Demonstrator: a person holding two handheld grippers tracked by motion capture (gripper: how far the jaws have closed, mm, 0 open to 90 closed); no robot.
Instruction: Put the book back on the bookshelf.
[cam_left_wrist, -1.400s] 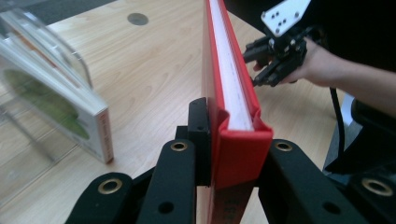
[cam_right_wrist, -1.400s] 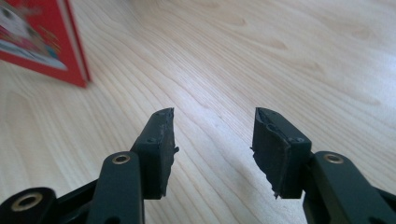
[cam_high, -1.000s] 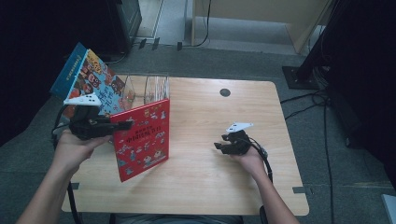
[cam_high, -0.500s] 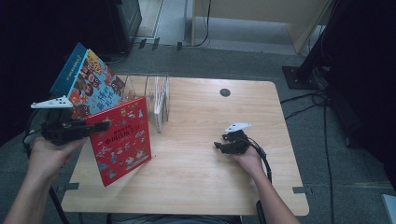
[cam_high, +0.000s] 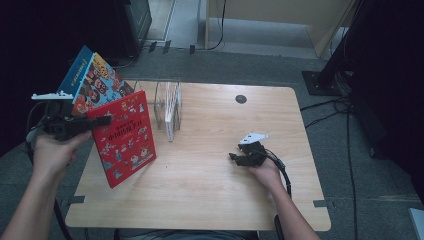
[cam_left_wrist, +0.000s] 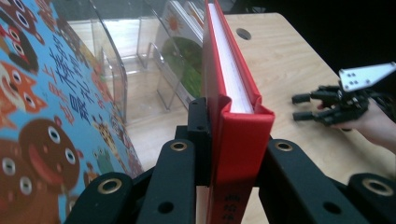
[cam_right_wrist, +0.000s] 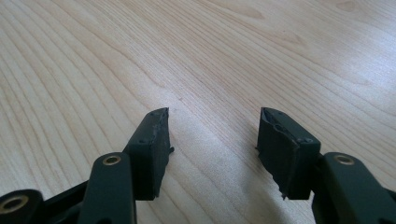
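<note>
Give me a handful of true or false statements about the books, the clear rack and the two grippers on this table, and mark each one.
1. The left gripper is clamped on the red book. True.
2. The right gripper holds a book. False: its jaws stand open over the bare wooden table.
3. The red book lies flat on the table. False: it is held up, tilted.
4. A clear rack stands on the table. True.
5. The blue book lies beside the right gripper. False: it is at the table's left edge, behind the red book.
</note>
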